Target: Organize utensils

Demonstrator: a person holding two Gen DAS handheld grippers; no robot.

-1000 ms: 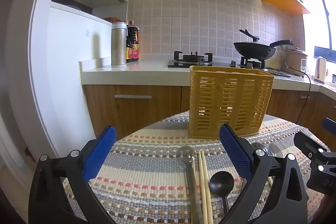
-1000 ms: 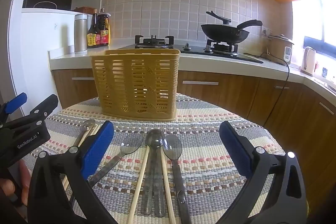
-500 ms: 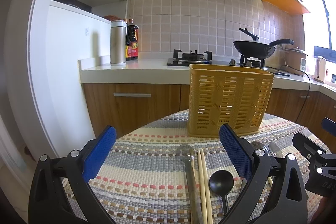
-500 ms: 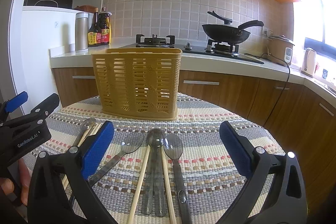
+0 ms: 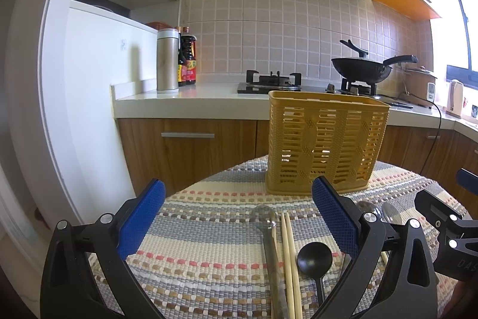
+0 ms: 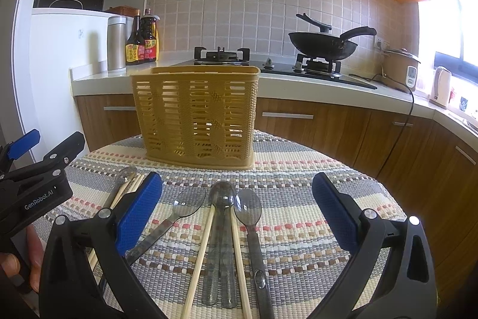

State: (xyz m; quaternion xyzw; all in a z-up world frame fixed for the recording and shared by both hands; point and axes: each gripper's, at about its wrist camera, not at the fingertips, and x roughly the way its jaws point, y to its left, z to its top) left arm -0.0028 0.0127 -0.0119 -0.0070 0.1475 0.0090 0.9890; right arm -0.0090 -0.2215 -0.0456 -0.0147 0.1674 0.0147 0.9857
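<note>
Basket (image 6: 195, 117) stands upright at twelve o'clock on the striped mat (image 6: 298, 217); spoons (image 6: 222, 229) and chopsticks (image 6: 198, 253) lie before it, bowls toward it. Left gripper (image 5: 237, 217) and right gripper (image 6: 237, 210) gape, empty.

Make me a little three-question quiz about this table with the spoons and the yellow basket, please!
1. True or false: the yellow basket already has spoons standing in it.
2. Which lies between the two separate chopsticks in the right wrist view? A) a pair of clear spoons B) the black spoon C) a fork
3. Fill in: both the left hand-held gripper and the right hand-held gripper are ____ and hold nothing.

Key: 1 false, it looks empty through the slats; 2 A; 3 open.
</note>
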